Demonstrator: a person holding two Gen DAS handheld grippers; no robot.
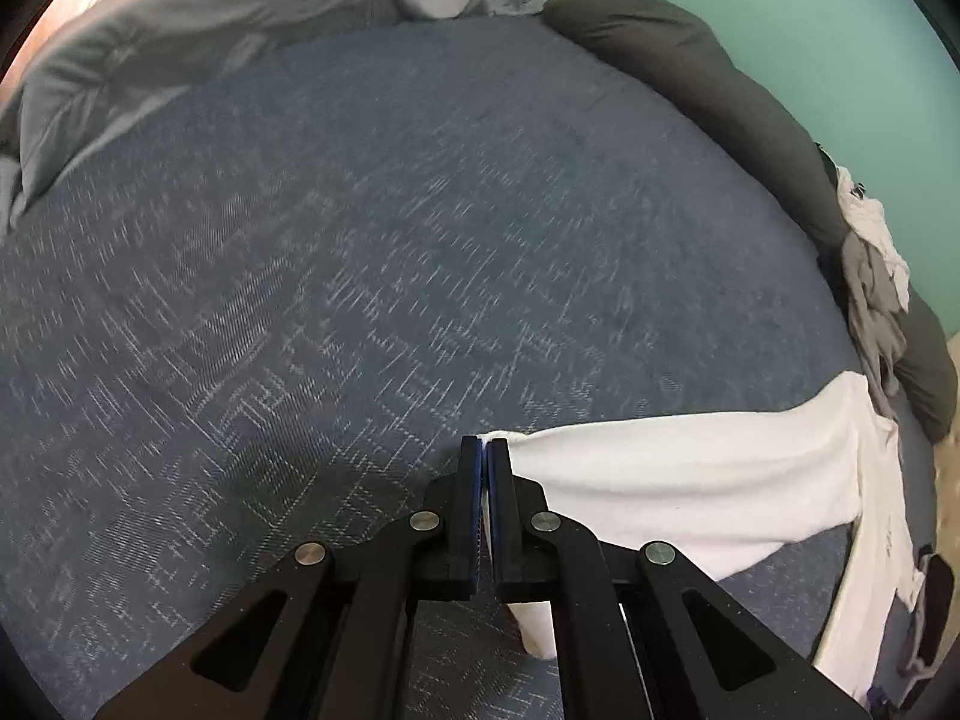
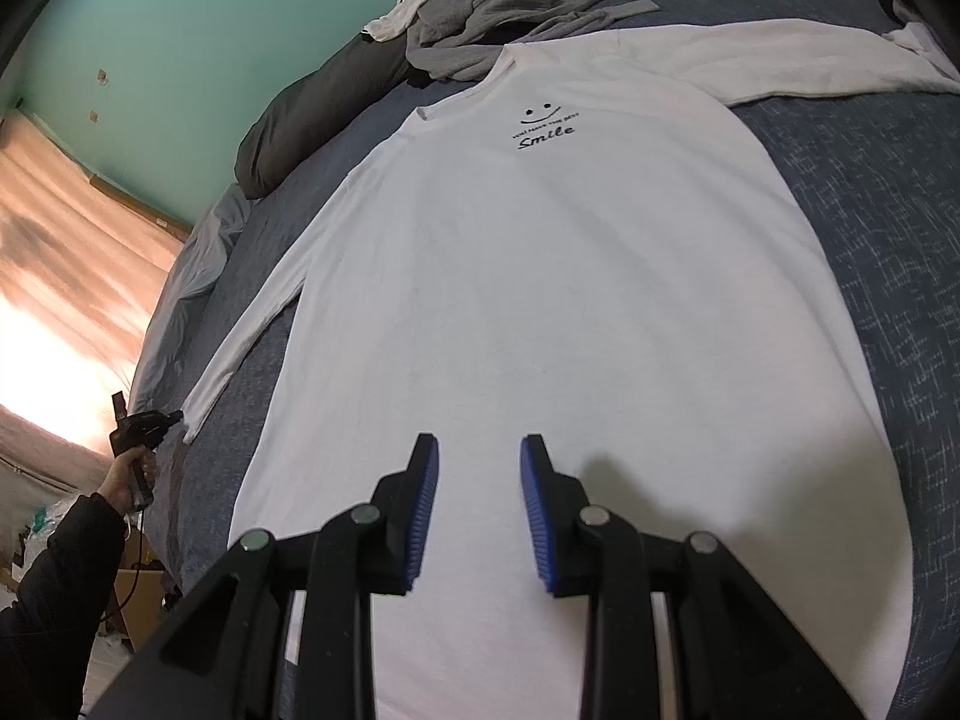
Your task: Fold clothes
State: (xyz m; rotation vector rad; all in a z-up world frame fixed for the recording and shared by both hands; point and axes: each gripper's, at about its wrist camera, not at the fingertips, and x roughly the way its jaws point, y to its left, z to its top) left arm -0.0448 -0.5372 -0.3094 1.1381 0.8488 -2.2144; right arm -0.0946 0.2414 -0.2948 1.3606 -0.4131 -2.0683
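Right wrist: flat white shirt [image 2: 540, 300]

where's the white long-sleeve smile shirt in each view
Left wrist: the white long-sleeve shirt runs from lower centre to the right edge, its sleeve cuff pinched in the left gripper.
Right wrist: the shirt fills the centre, spread flat, print up.
Shared landmark: the dark grey bolster pillow along the teal wall.

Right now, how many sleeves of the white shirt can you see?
2. One sleeve lies along the shirt's left side, its cuff held in the left tool. The other sleeve stretches out to the right near the collar.
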